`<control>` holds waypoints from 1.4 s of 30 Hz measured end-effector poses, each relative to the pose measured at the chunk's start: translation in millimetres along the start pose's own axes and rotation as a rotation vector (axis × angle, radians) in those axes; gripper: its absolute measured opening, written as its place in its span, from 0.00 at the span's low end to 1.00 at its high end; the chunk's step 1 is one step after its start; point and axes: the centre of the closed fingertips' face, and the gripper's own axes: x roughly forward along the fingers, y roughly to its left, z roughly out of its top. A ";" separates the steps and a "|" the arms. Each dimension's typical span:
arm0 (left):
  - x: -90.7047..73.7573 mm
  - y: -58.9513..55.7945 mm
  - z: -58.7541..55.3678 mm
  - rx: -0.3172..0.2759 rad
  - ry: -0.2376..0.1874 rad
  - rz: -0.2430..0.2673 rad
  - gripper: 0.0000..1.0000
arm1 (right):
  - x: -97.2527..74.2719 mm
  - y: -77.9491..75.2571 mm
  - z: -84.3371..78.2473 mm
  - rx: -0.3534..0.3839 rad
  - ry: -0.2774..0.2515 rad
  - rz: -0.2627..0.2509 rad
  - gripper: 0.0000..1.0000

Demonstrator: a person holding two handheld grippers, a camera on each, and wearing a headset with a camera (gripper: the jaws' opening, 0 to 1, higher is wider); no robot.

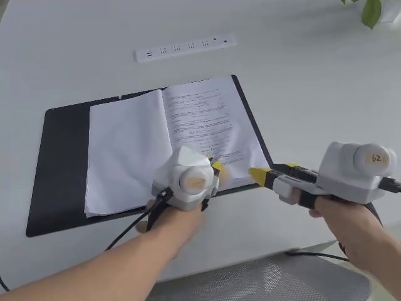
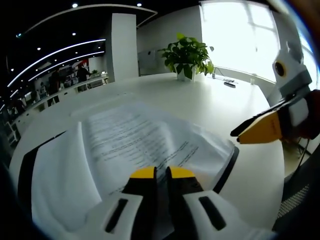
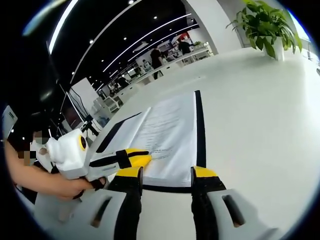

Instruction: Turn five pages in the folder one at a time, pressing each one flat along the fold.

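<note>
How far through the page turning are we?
Some pages already lie turned on the left; the count can't be read. In hand: the left gripper, jaws shut, sits at the bottom edge of the printed page; the right gripper hovers open beside the folder. Remaining turns unknown.

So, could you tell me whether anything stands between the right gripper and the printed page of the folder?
Nothing visible blocks it: only bare table and the folder's black edge lie between the right gripper and the printed page. The left gripper sits at that page's near edge, just to one side.
</note>
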 end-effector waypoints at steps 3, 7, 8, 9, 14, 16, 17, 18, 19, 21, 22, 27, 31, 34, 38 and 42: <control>0.1 0.3 0.5 -0.002 0.000 0.000 0.06 | 6.9 -6.6 3.3 0.007 0.000 -0.004 0.35; 0.2 0.5 0.3 -0.006 -0.001 -0.001 0.06 | 11.4 -7.7 4.6 0.013 0.008 0.001 0.33; 0.3 0.6 0.3 -0.007 -0.001 -0.001 0.06 | 11.9 -7.4 4.9 0.017 0.009 0.003 0.33; 0.5 0.6 0.0 -0.005 -0.001 -0.001 0.06 | 12.8 -7.1 5.2 0.020 0.009 0.004 0.33; 0.7 0.9 0.3 -0.006 -0.001 -0.002 0.06 | 16.7 -6.7 3.8 0.027 0.017 0.012 0.30; 0.4 1.0 0.3 -0.010 -0.001 -0.002 0.06 | 18.1 -9.3 2.9 0.039 0.019 0.006 0.31; 0.2 1.0 0.3 -0.010 -0.002 -0.002 0.06 | 18.3 -9.3 2.7 0.047 0.020 0.009 0.30; 0.2 1.0 0.3 -0.008 -0.001 -0.002 0.06 | 18.1 -8.8 2.6 0.056 0.019 0.012 0.29; 0.2 1.1 0.3 -0.009 -0.002 -0.003 0.06 | 17.9 -8.9 2.6 0.055 0.020 0.010 0.27; 0.1 1.0 0.3 -0.008 -0.002 -0.003 0.06 | 17.5 -9.6 3.3 0.052 0.015 0.008 0.24; 0.1 1.1 0.4 -0.009 -0.003 -0.003 0.06 | 17.0 -10.5 2.8 0.055 0.019 0.005 0.23; -0.5 0.9 0.5 -0.007 -0.003 -0.003 0.06 | 16.3 -13.1 3.9 0.061 0.011 -0.003 0.16; -1.3 0.8 0.6 -0.008 -0.002 -0.004 0.06 | 15.3 -16.3 2.4 0.065 0.017 -0.012 0.11; -1.8 0.6 0.5 -0.008 -0.002 -0.004 0.06 | 14.0 -17.6 2.2 0.066 0.016 -0.015 0.06; -2.0 0.4 0.5 -0.008 -0.003 -0.004 0.06 | 13.1 -17.8 3.0 0.066 0.014 -0.014 0.01; -1.9 0.7 0.6 -0.009 -0.003 -0.004 0.06 | 13.3 -16.2 3.7 0.063 0.014 -0.010 0.00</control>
